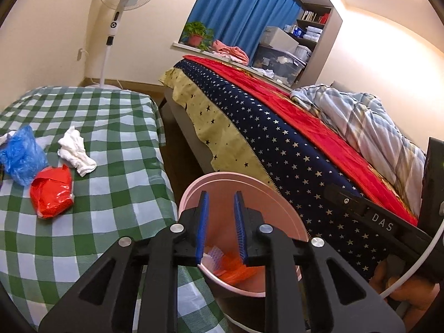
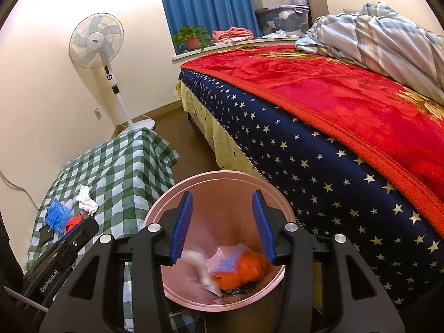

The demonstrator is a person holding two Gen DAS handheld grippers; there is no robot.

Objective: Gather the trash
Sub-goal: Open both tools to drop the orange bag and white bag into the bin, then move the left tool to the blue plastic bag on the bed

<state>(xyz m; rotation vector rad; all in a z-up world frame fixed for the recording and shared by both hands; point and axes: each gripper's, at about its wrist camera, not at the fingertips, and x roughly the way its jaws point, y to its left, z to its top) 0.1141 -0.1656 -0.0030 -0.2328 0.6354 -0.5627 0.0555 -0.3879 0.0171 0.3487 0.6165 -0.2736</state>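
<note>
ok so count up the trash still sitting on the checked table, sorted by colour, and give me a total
Blue plastic bag: 1
Red plastic bag: 1
White crumpled tissue: 1
Total on the checked tablecloth: 3
A bit of white at the picture's left edge may be another piece; too little of it shows to count.

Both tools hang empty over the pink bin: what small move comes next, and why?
Probably swing the left tool back toward the checked table: the red bag, blue bag and white tissue lie there, and it is the nearer tool.
</note>
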